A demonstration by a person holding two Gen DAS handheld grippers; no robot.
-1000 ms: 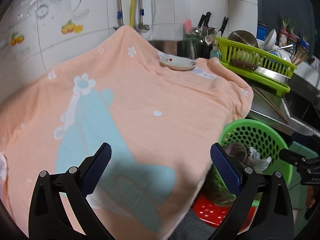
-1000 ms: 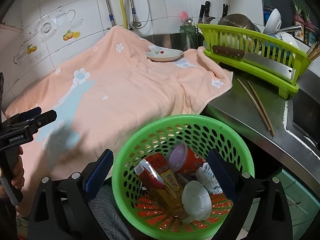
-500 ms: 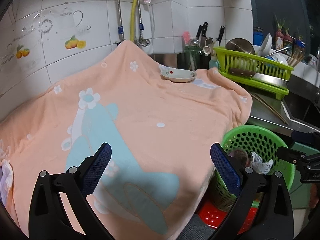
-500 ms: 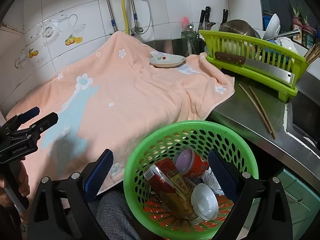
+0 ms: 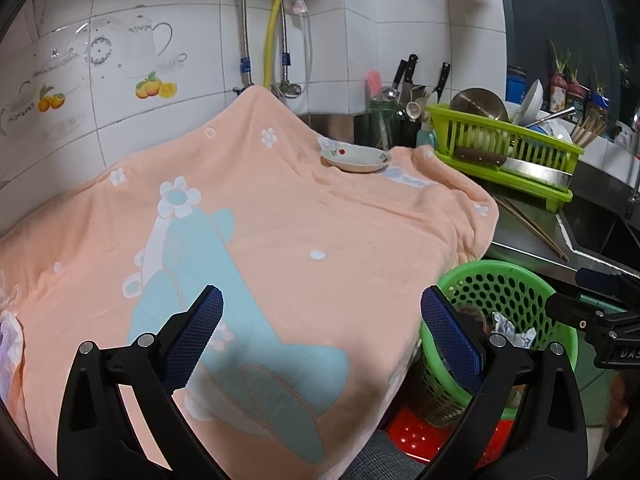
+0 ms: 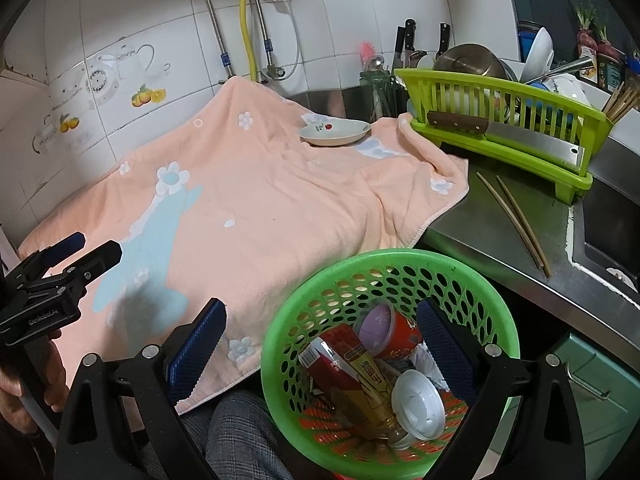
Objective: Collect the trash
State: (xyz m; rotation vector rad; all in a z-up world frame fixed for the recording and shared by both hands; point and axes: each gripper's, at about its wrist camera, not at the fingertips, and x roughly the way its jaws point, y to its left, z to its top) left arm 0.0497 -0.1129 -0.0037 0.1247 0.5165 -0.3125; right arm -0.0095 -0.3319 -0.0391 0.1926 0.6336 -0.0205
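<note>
A green perforated basket (image 6: 472,280) stands below the counter edge on a red stool (image 5: 416,432). Inside lie a red and gold packet (image 6: 352,364), a red cup with a purple lid (image 6: 384,324), a clear plastic lid (image 6: 418,404) and crumpled paper (image 5: 512,326). My right gripper (image 6: 320,344) hangs open above the basket's near rim, holding nothing. My left gripper (image 5: 320,332) is open over the front of the peach towel (image 5: 280,220), its right finger beside the basket (image 5: 520,280). Each gripper shows at the other view's edge.
A small plate (image 5: 356,158) rests at the towel's far end. A green dish rack (image 6: 500,120) with a cleaver (image 6: 512,138) stands on the steel counter (image 6: 500,232) next to chopsticks (image 6: 516,224). A sink (image 6: 612,240) lies at the right, and tiled wall and pipes behind.
Both grippers have drawn back and upward, so the towel and basket look smaller and farther. Both stay open and empty.
</note>
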